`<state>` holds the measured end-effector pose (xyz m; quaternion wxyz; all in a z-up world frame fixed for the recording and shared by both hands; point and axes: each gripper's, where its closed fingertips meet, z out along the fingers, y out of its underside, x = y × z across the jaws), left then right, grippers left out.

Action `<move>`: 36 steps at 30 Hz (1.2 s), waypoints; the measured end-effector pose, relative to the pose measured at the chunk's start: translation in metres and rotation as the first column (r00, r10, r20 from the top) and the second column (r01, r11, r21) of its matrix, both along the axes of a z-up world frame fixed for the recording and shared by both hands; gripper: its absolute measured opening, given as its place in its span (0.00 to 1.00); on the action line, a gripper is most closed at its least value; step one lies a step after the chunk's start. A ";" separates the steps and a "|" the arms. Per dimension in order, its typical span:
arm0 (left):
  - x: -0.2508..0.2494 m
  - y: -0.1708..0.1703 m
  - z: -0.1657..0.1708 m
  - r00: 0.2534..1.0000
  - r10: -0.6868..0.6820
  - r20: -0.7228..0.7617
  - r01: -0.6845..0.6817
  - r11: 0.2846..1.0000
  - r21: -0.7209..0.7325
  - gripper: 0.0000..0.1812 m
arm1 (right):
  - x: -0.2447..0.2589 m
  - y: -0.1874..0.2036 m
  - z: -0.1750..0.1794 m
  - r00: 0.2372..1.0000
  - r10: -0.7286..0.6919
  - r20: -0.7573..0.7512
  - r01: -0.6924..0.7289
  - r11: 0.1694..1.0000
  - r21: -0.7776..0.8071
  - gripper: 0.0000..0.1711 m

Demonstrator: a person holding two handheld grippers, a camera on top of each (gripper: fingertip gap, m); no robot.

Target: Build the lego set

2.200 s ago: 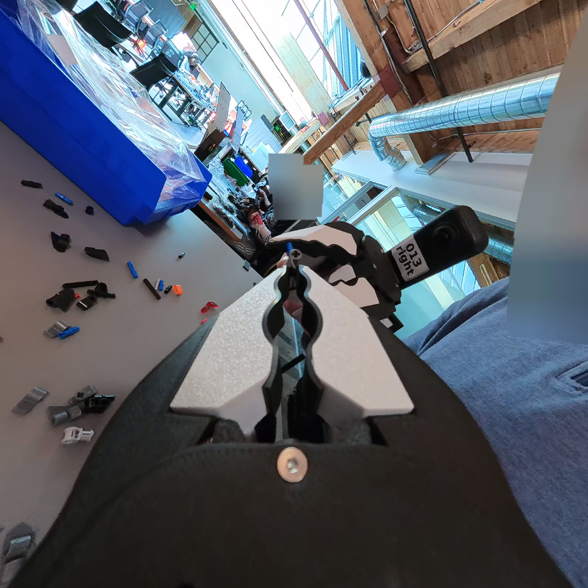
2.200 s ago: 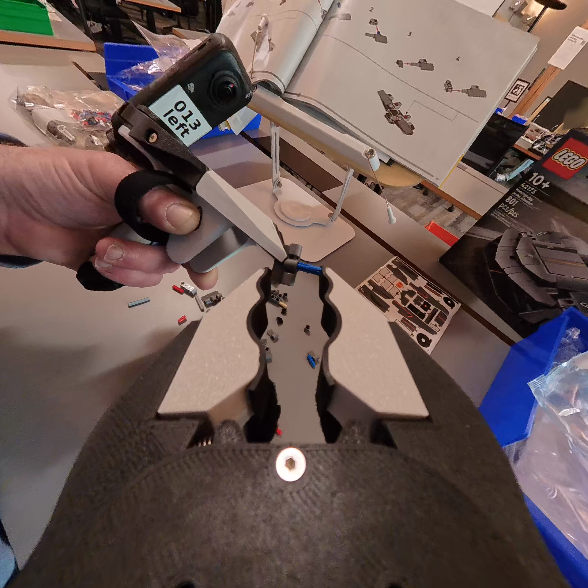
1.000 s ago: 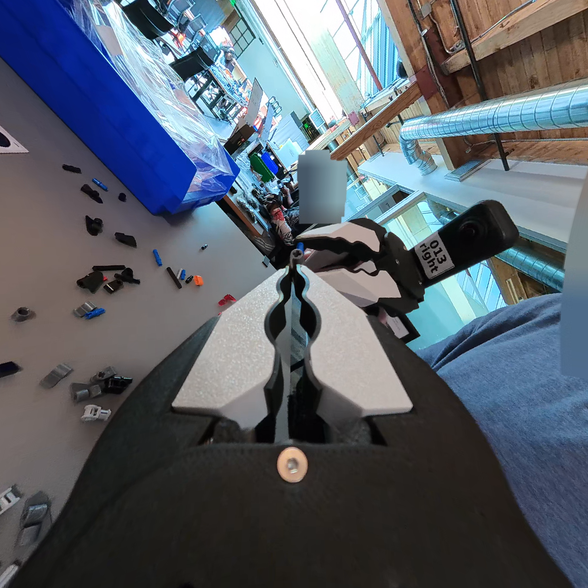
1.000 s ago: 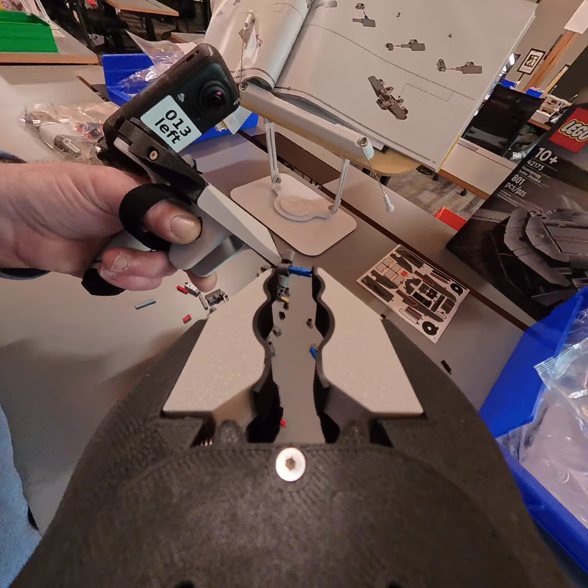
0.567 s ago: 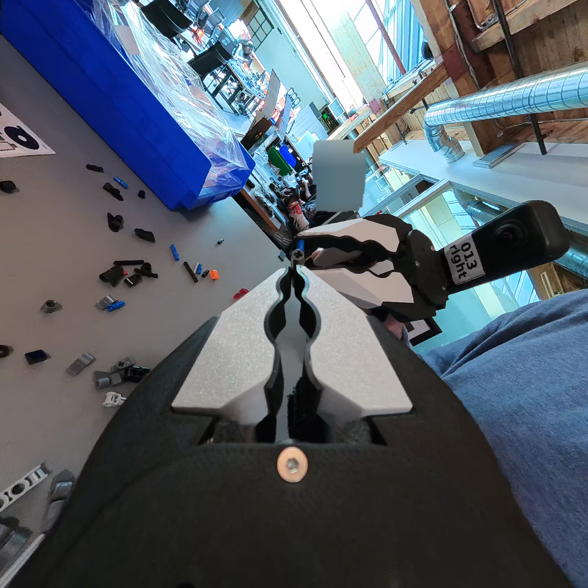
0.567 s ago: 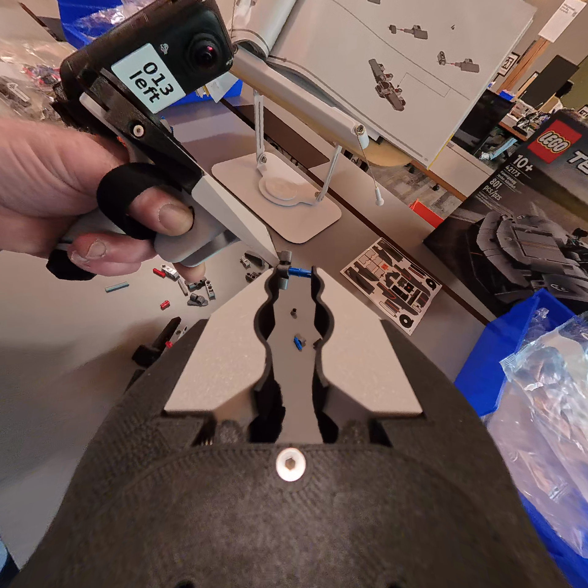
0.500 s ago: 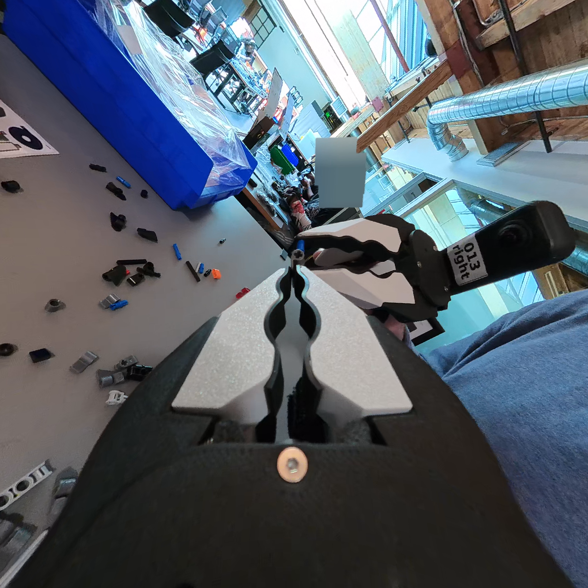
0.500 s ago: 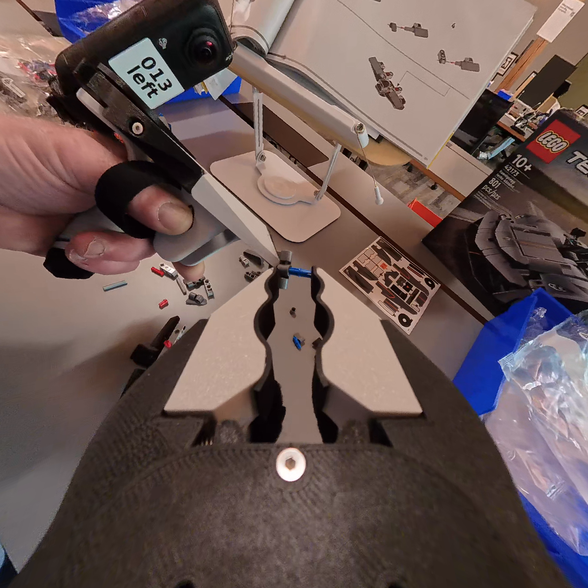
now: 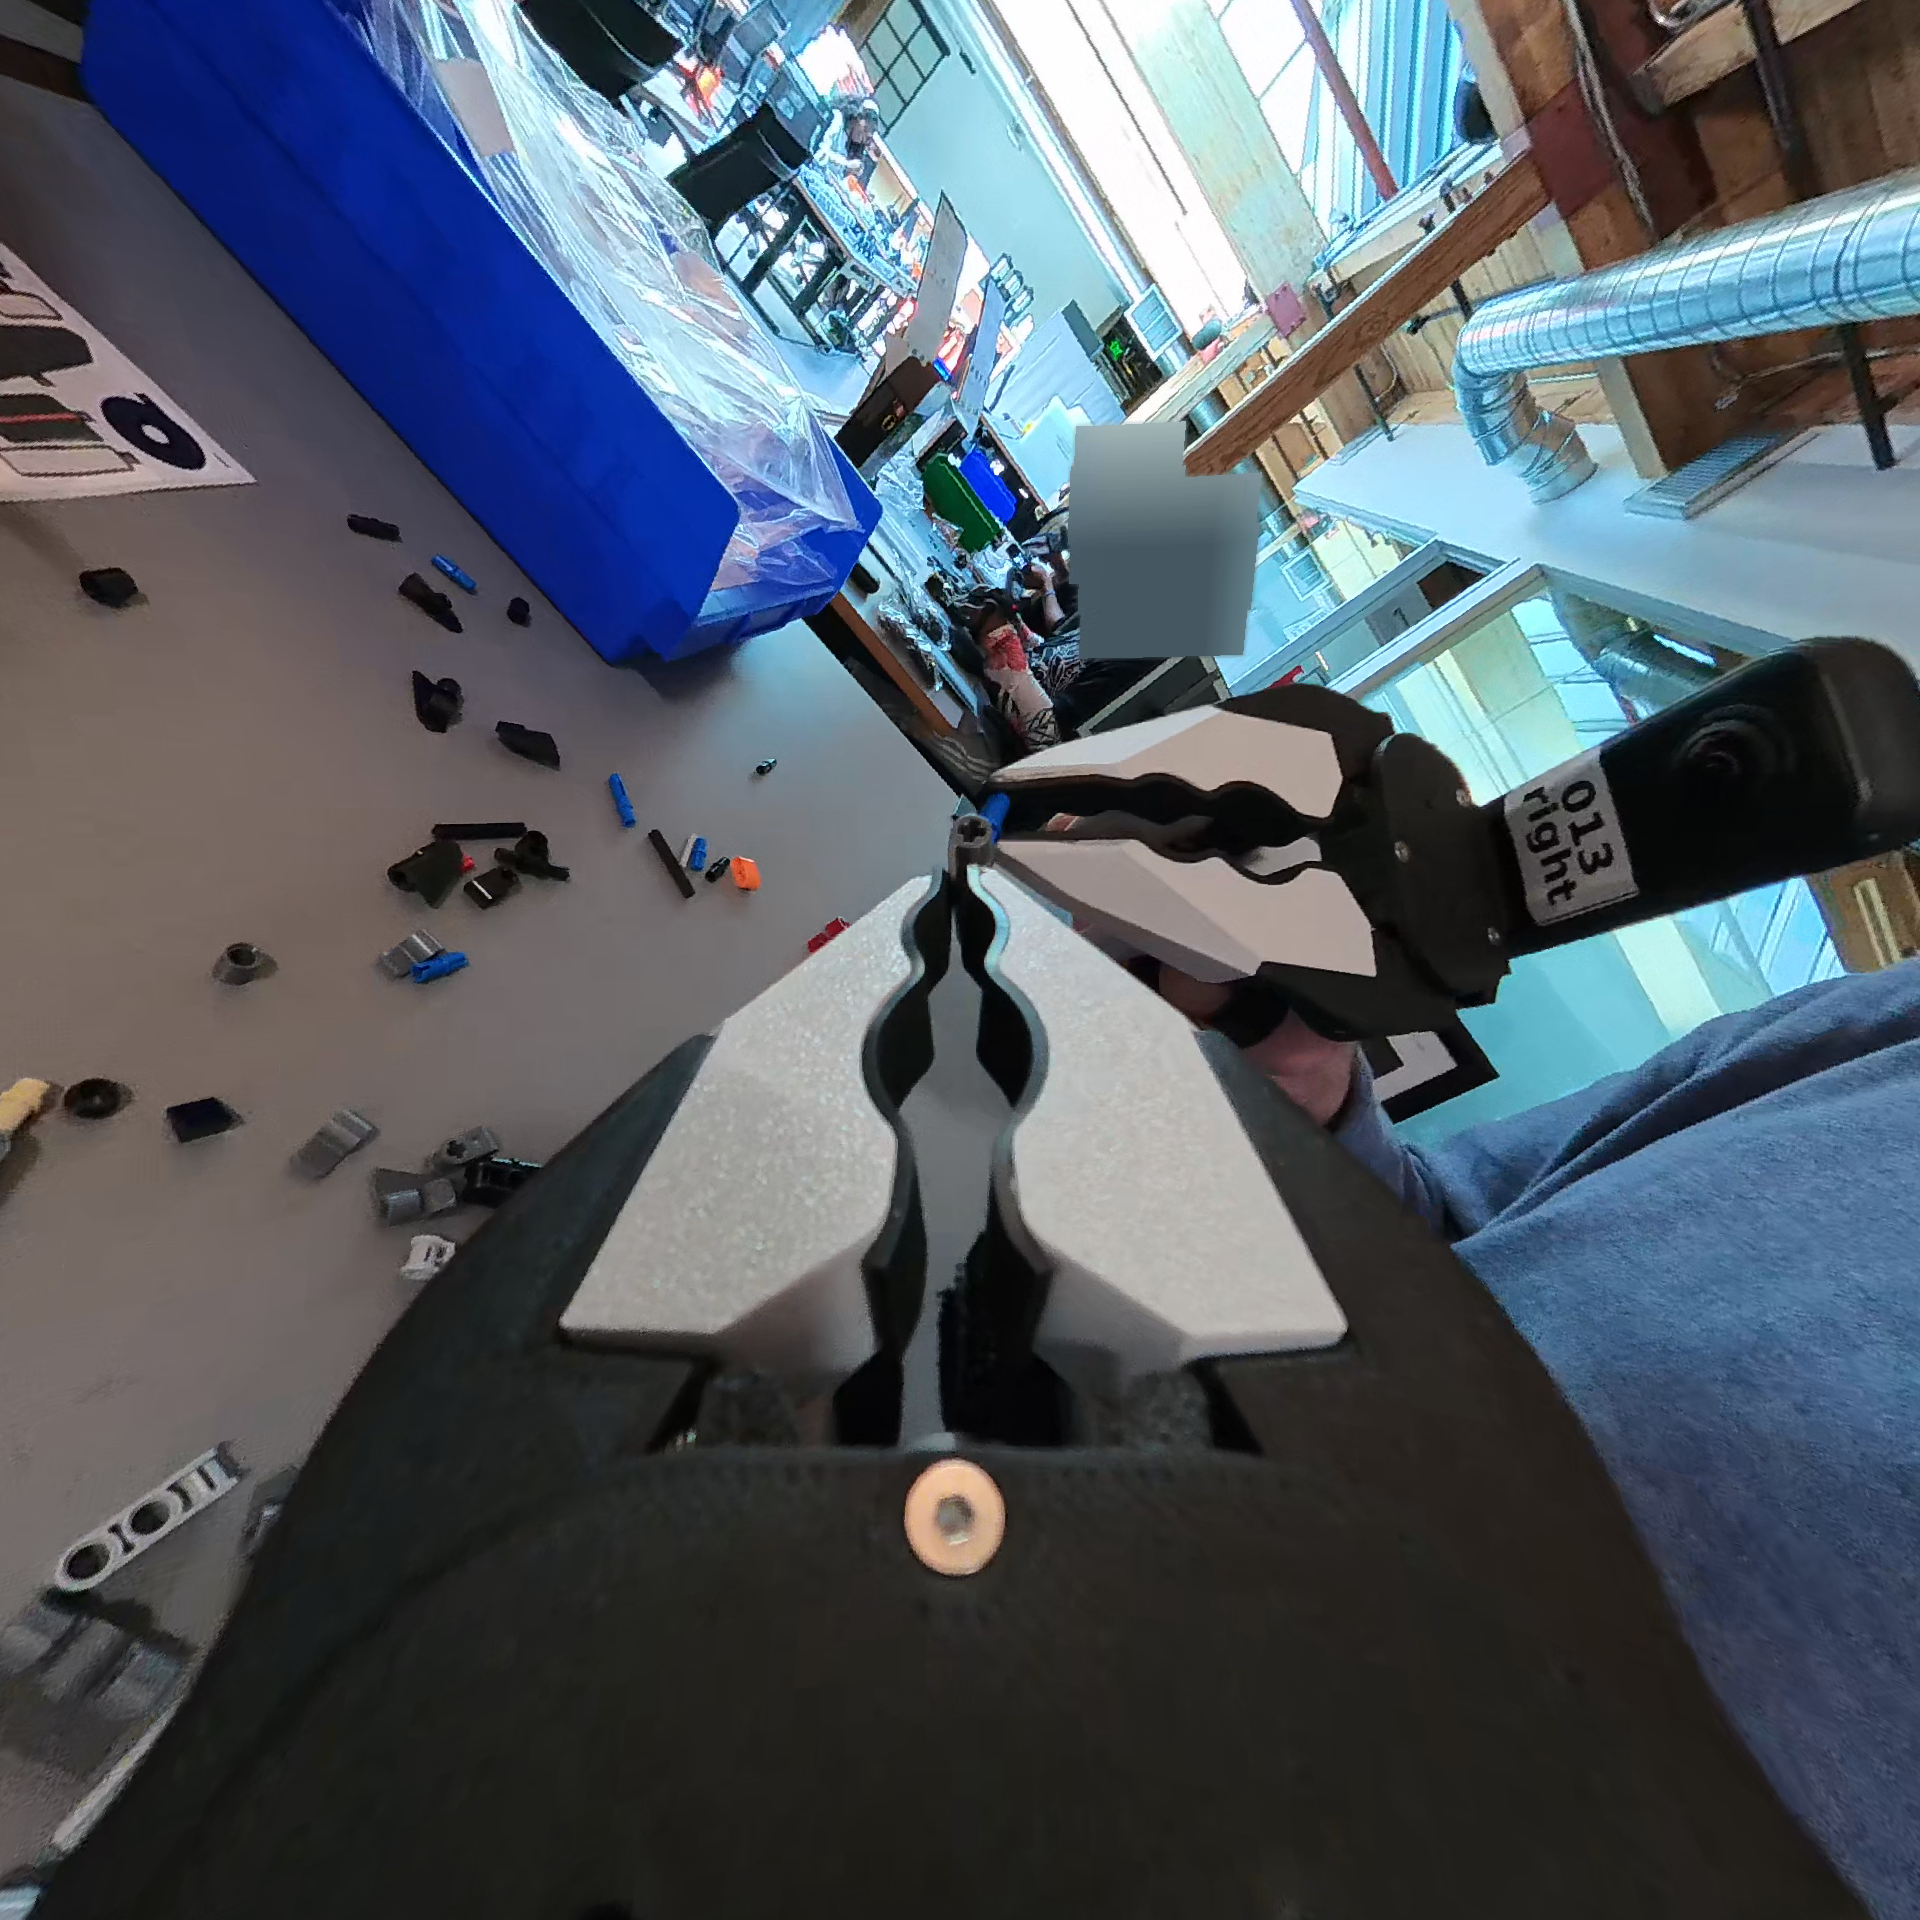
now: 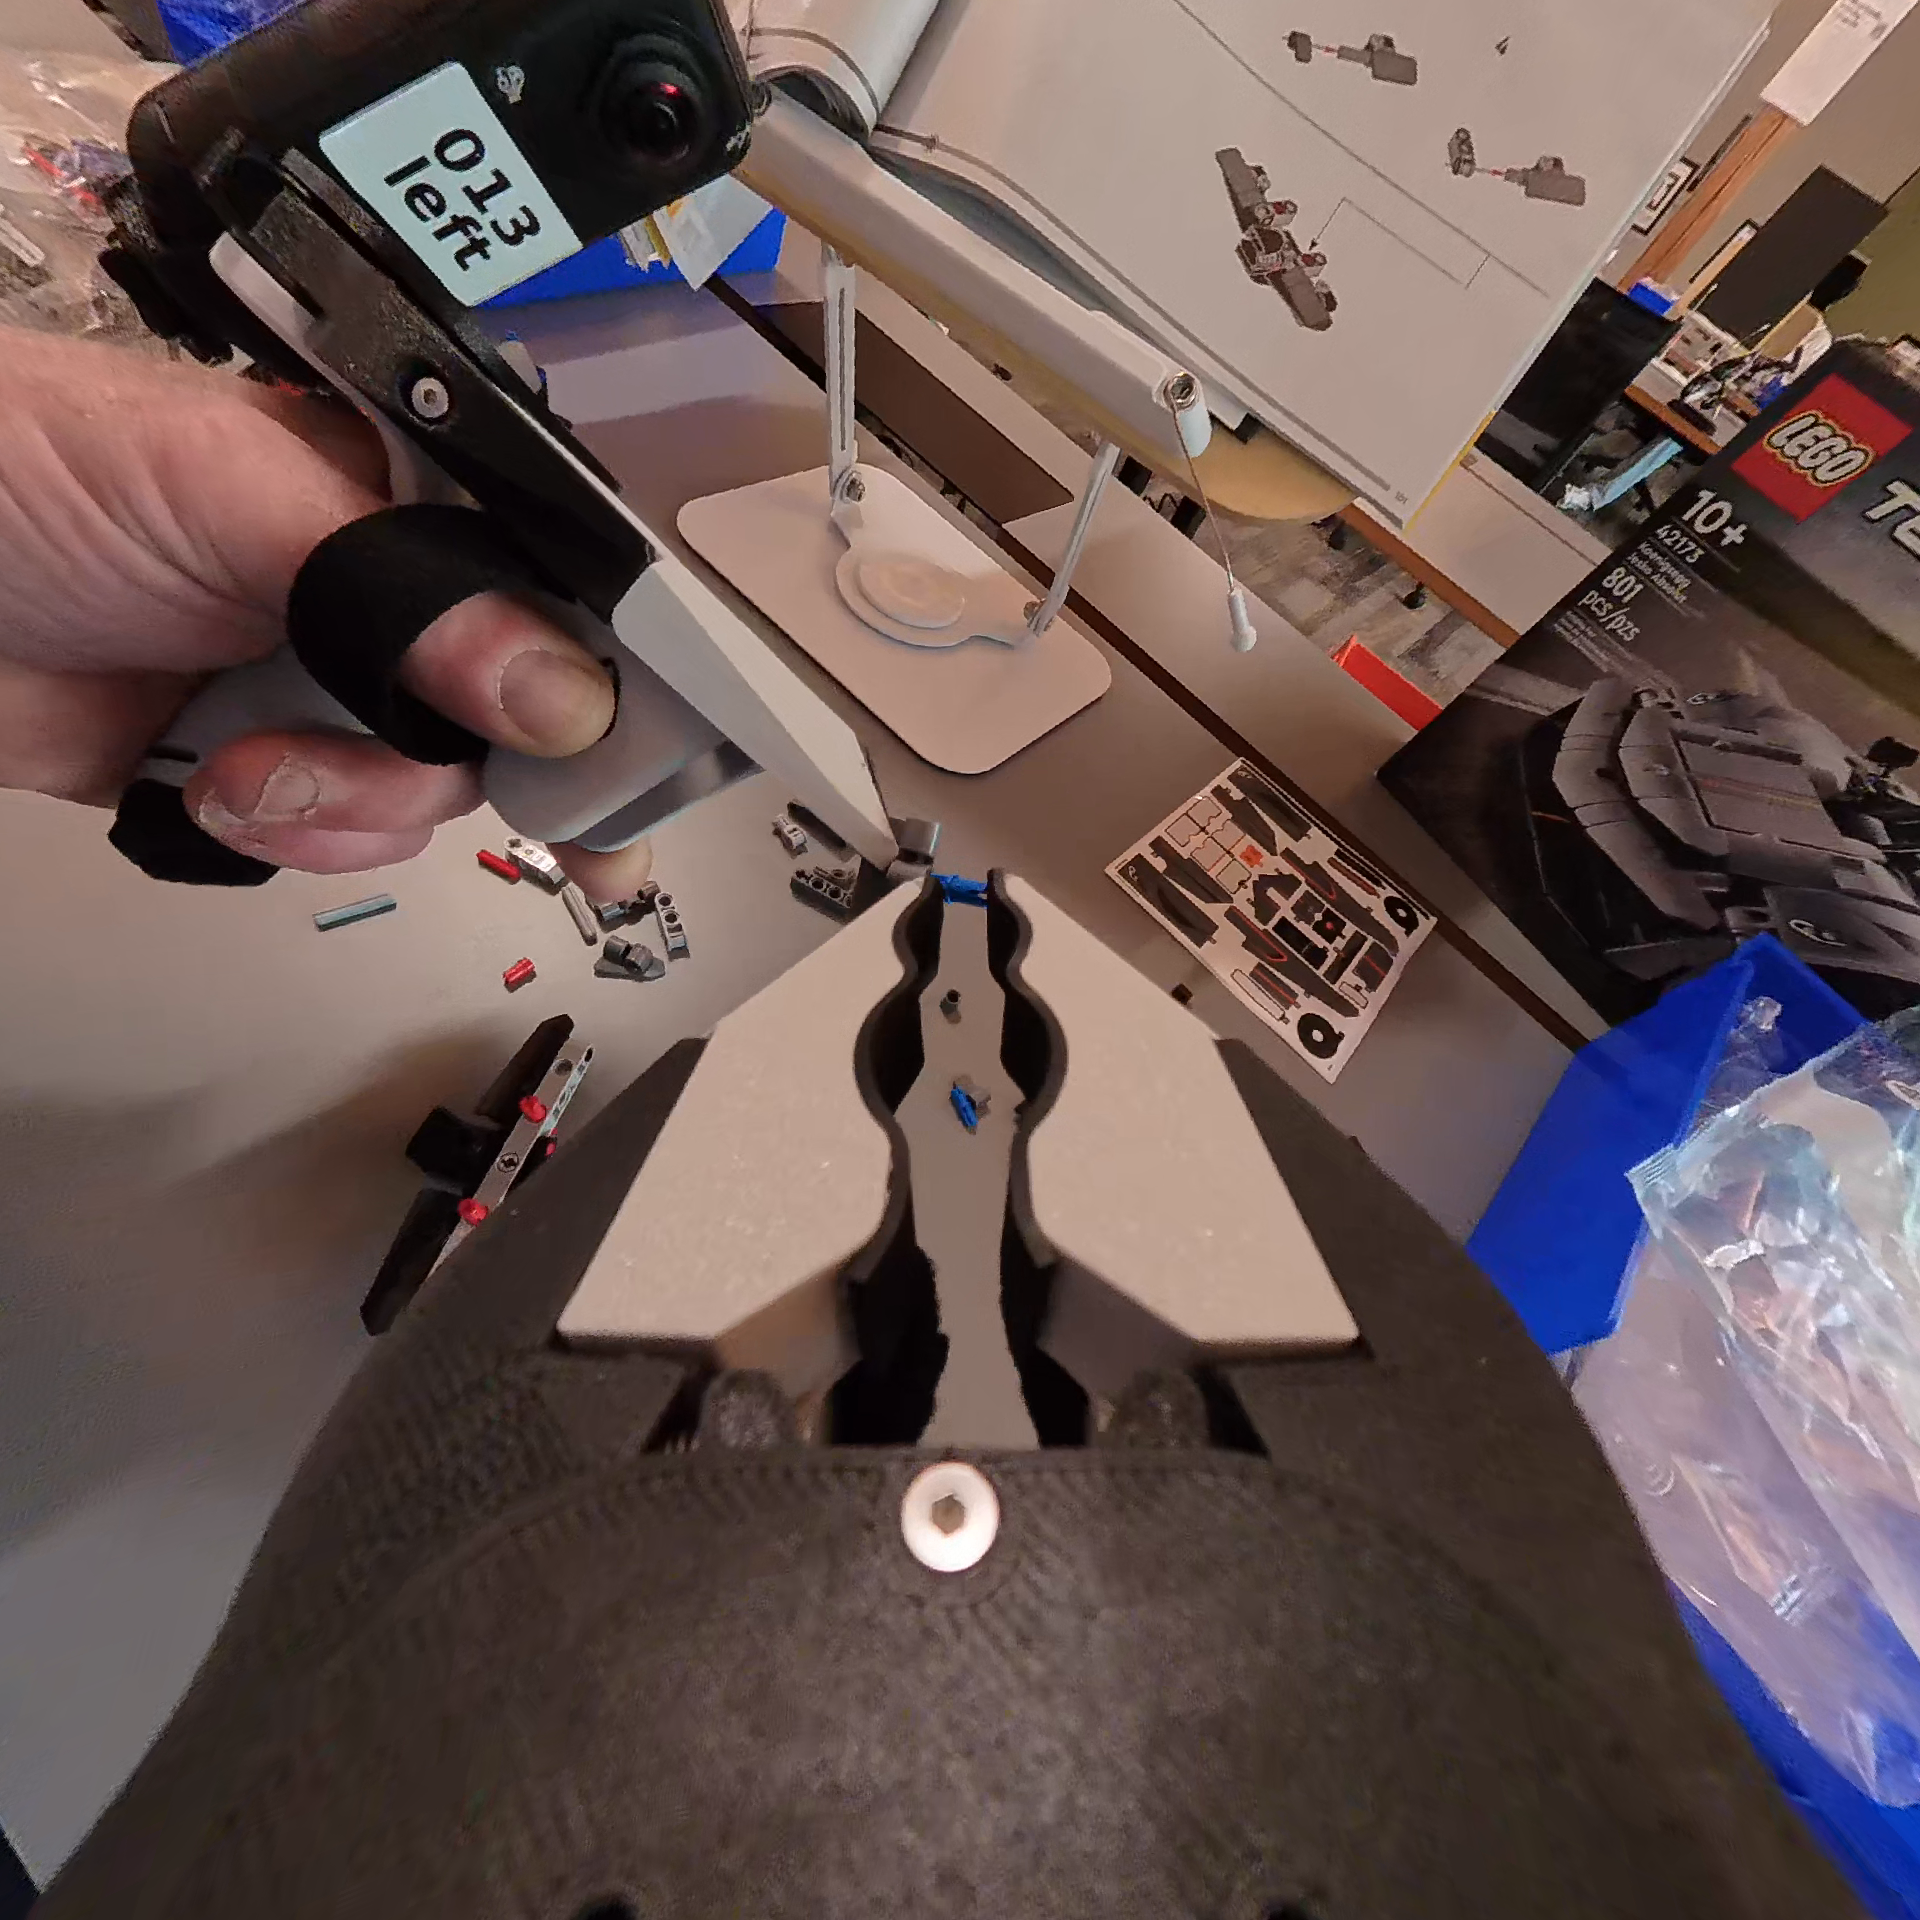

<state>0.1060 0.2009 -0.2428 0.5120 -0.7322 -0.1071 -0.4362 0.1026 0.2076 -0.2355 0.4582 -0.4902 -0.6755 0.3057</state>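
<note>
Left gripper (image 9: 958, 902): lower centre of the left wrist view; fingers nearly together, clamped at the tips on the grey connector (image 9: 971, 834)
Right gripper (image 10: 961, 896): lower centre of the right wrist view; fingers close together, pinching the blue pin (image 10: 958, 886) at the tips
Blue pin position: centre of both views, held in the air above the table (image 10: 187, 1039); one end meets the grey connector
Grey connector position: just past the left fingertips, cross-shaped hole facing the left camera
Handling, judged: both parts are light, stiff, smooth plastic; small enough to twist or slip out of a tip grip
Hold point, judged: pin by its mid-shaft, leaving the end free; connector by its flat sides, leaving the hole clear
Step in hand, judged: pressing the pin into the connector
Partial assembly (image 10: 488, 1153): left of centre in the right wrist view, black and grey with red pins, lying on the table
Loose parts (image 9: 457, 862): left half of the left wrist view, scattered on the table
Sticker sheet (image 10: 1273, 920): right of centre, flat on the table
Blue bin (image 9: 416, 301): upper left of the left wrist view, plastic bags inside
Instruction book (image 10: 1351, 156): top of the right wrist view, open on a stand
Set box (image 10: 1714, 727): right edge, beyond the sticker sheet
</note>
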 end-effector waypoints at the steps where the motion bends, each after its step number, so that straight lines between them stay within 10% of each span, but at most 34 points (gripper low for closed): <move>1: 0.000 0.000 0.000 1.000 0.004 0.000 -0.004 1.000 0.001 0.00 | 0.000 0.000 0.001 1.000 0.001 -0.008 -0.001 1.000 -0.007 0.03; 36: -0.002 0.003 0.003 1.000 0.019 0.008 -0.019 1.000 0.007 0.00 | -0.003 -0.002 -0.001 0.999 0.011 -0.042 -0.015 0.995 -0.102 0.08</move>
